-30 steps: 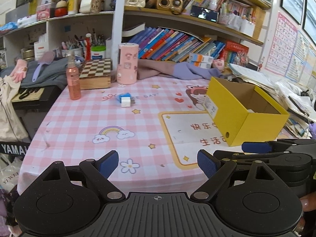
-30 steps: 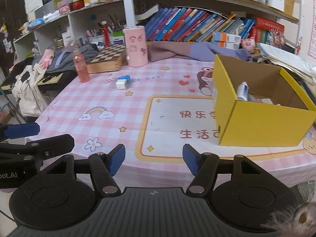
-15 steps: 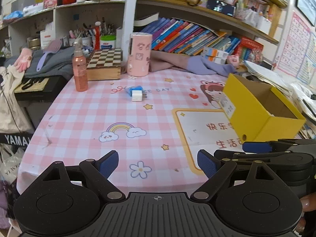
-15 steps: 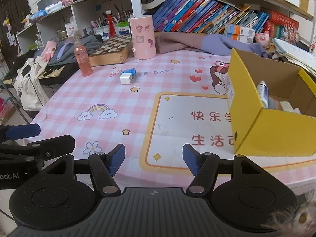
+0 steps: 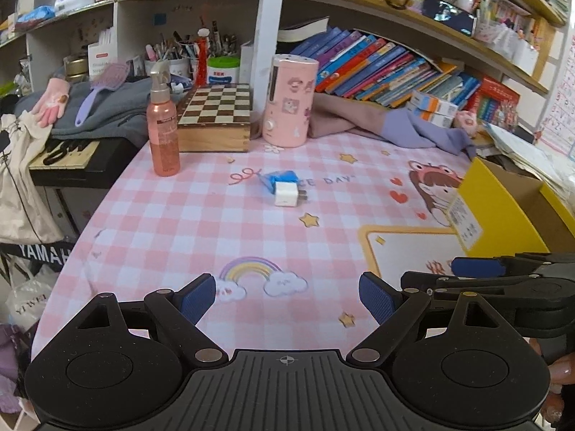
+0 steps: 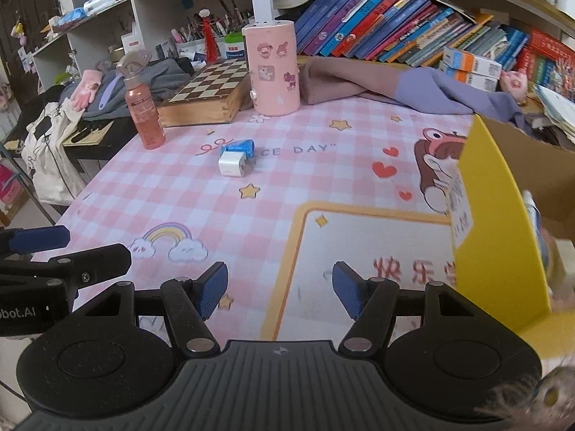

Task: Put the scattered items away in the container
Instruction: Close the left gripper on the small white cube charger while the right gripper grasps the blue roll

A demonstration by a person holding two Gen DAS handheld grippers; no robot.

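The left gripper [image 5: 287, 296] is held with its blue-padded fingers [image 5: 197, 298] spread wide, nothing between them, above the near edge of the pink checked tablecloth [image 5: 201, 222]. The right gripper [image 6: 280, 289] is likewise held with its fingers [image 6: 214, 289] parted and empty, over the white panel printed on the cloth; it is also seen at the right edge of the left wrist view [image 5: 503, 280].

Items still scattered: a white charger plug [image 5: 286, 195] lies mid-table, touching a small blue roll [image 5: 278, 178] just behind it; both are well apart from either gripper. In the right wrist view the plug [image 6: 232, 163] and roll [image 6: 239, 146] are seen ahead and to the left.

Container: a yellow cardboard box [image 6: 499, 222], open-topped, stands on the right of the table, just beside the right gripper. A few items are partly seen inside it, blurred.

Further back: a pink pump bottle [image 5: 163, 122], upright; a wooden chessboard box [image 5: 215, 118]; a pink cylinder with stickers [image 5: 290, 102], upright beside it; purple and mauve cloth [image 5: 406, 125] is heaped before a row of books [image 5: 377, 68] on the shelf.
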